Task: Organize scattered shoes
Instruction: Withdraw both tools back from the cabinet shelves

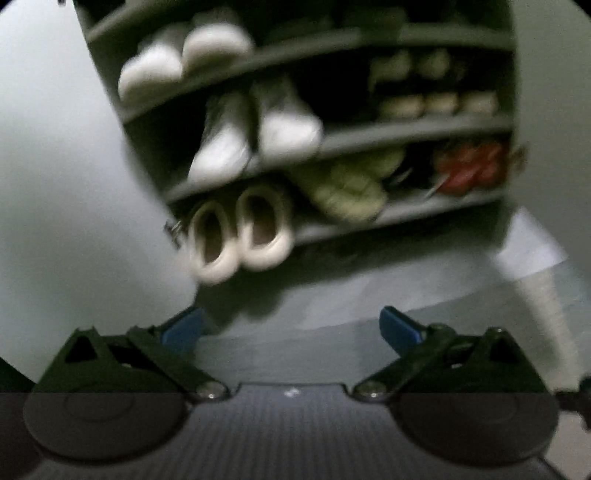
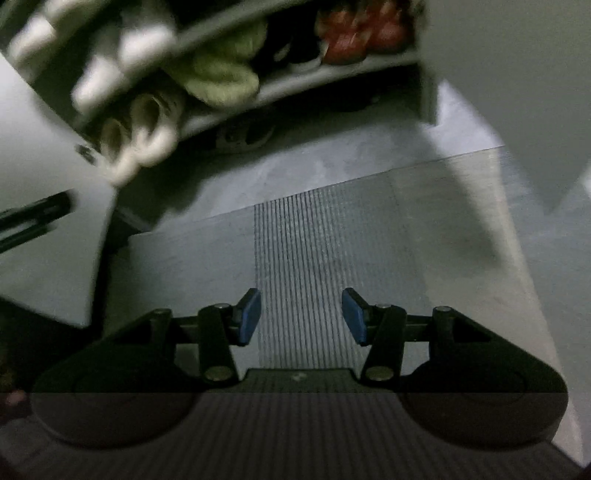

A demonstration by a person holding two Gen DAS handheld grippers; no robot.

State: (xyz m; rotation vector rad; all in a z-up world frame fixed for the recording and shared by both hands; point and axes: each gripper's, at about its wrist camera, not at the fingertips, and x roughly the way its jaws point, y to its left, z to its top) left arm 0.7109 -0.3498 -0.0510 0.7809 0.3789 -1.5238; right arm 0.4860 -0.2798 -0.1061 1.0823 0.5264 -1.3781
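A grey shoe rack holds several pairs of shoes. A cream pair of slippers sits on the lowest shelf at the left, heels out. A green pair and a red pair sit to its right, white shoes above. My left gripper is open and empty, low in front of the rack. My right gripper is open and empty over the floor; the rack, the cream slippers, the green pair and the red pair show blurred at its top left.
A grey floor lies before the rack, with a lighter wall to the left and another wall to the right. A dark rod-like object shows at the left edge of the right wrist view.
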